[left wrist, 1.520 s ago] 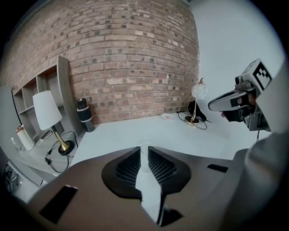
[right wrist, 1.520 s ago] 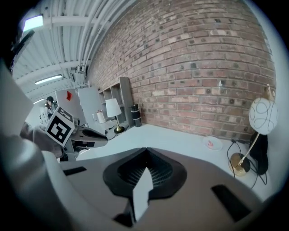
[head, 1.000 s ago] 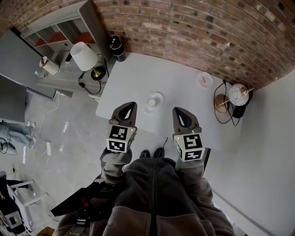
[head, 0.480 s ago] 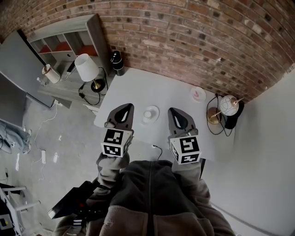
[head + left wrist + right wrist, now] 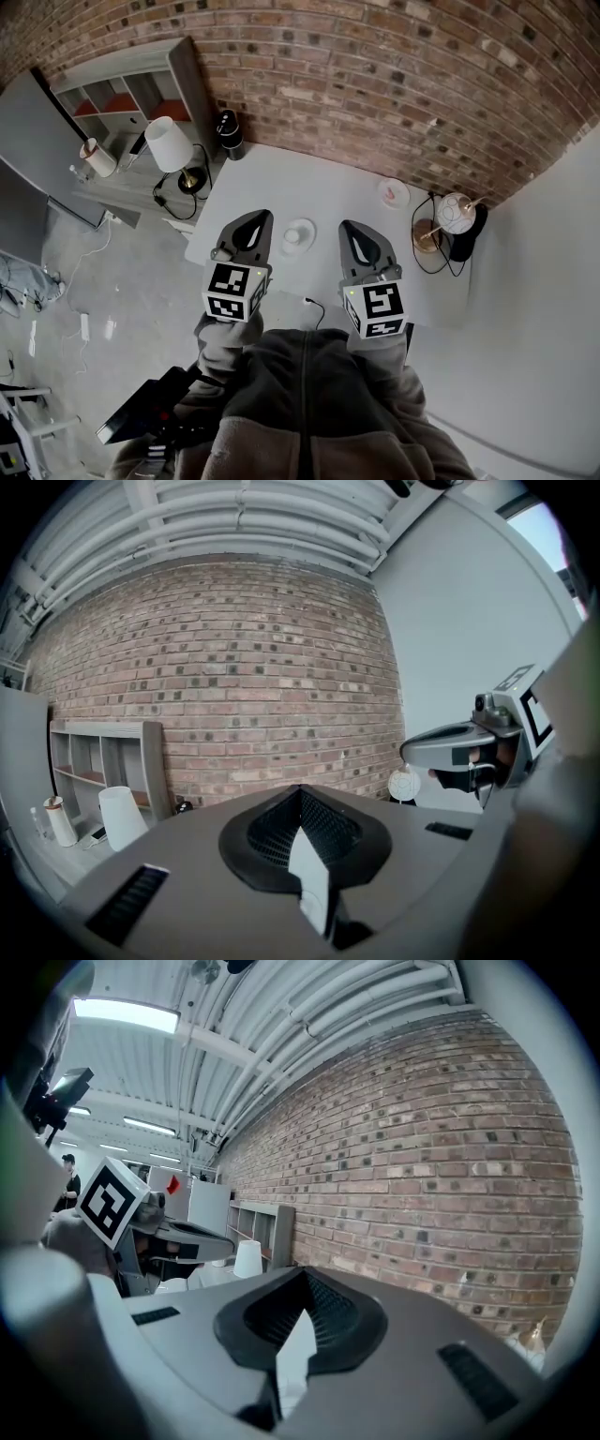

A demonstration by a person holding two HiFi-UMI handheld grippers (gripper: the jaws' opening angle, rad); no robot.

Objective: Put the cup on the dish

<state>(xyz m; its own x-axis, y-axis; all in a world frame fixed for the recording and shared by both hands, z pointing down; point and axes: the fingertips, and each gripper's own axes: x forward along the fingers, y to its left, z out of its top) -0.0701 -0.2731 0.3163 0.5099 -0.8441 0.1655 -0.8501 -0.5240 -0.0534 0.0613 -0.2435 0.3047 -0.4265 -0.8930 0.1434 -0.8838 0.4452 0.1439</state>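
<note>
Lamp point(image 5: 169, 143) stands far left, beside the table point(image 5: 281, 178). Left gripper point(image 5: 249, 232) is held over the near edge, jaws together, empty. Cup point(image 5: 292, 238) sits on the dish point(image 5: 308, 228) between both grippers, touching neither. Right gripper point(image 5: 359, 242) is likewise closed, holding nothing. Small plate point(image 5: 394, 193) lies far right.

You stand in a loft-style workroom set up like a home: a bare brick wall point(image 5: 375, 84), a white table point(image 5: 347, 187) against it, a lamp point(image 5: 171, 145) and open shelf point(image 5: 122, 89) beyond its left edge, a concrete floor point(image 5: 122, 281), and ceiling pipes point(image 5: 309, 1016) with strip lights point(image 5: 127, 1014) overhead.
</note>
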